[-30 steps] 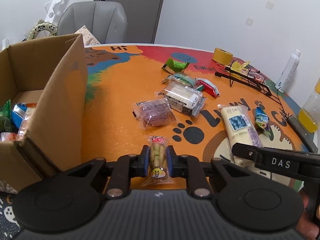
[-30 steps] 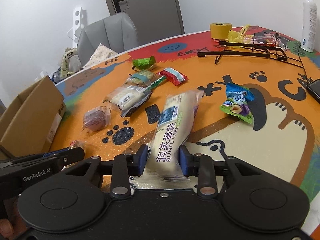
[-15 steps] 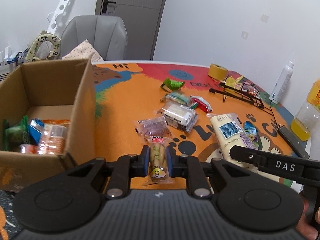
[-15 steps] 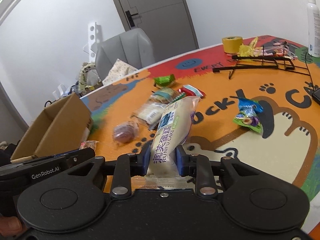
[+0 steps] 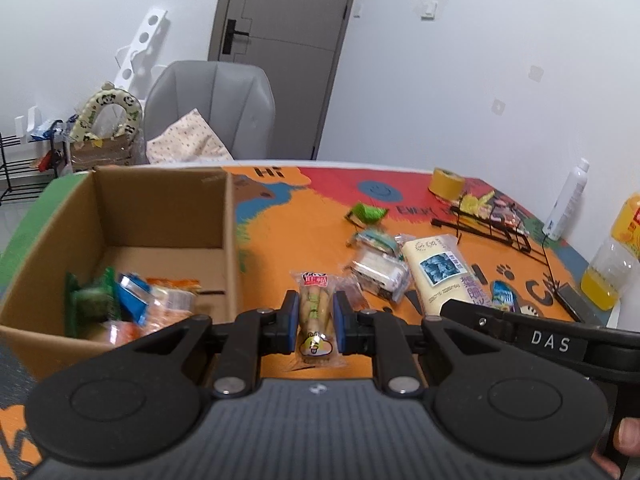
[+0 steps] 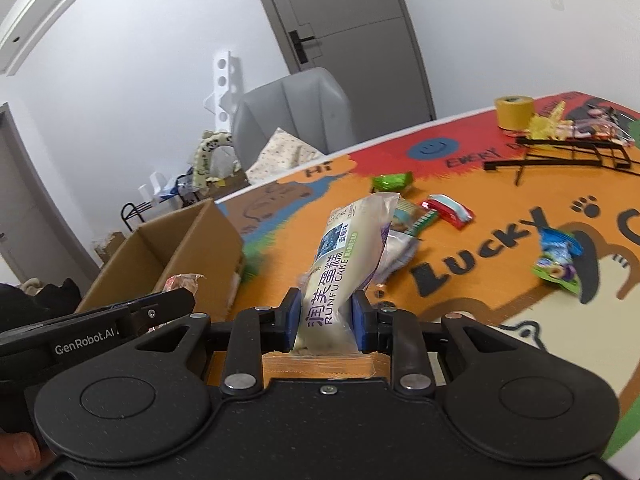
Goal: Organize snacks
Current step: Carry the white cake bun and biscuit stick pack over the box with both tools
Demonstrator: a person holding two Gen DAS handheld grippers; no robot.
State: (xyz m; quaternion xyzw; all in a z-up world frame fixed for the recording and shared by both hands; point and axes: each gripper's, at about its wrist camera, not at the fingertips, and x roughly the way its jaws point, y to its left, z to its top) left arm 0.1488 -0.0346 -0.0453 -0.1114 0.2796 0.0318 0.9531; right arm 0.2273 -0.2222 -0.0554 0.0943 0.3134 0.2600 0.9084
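My left gripper [image 5: 316, 322] is shut on a small clear pack of green-and-cream biscuit sticks [image 5: 316, 312], held above the table just right of the open cardboard box [image 5: 160, 216]. The box holds several snack packs [image 5: 132, 304]. My right gripper [image 6: 326, 320] is shut on a long white Runfu Cake bag [image 6: 348, 256], lifted and tilted up over the orange table mat; the bag also shows in the left wrist view [image 5: 440, 272]. The box shows in the right wrist view [image 6: 168, 252] to the left.
Loose snacks lie on the mat: a green pack [image 6: 392, 182], a red-and-blue pack [image 6: 446, 210], a blue-green pack [image 6: 558, 260], a white wrapped pack [image 5: 380, 272]. A black wire rack [image 5: 492, 224], tape roll [image 5: 446, 184], white bottle [image 5: 566, 200] and juice bottle [image 5: 612, 256] stand at right.
Both grippers have risen off the table with their packs. The left one has moved up and left, so the box's inside now shows. The cake bag now hangs tilted in the air.
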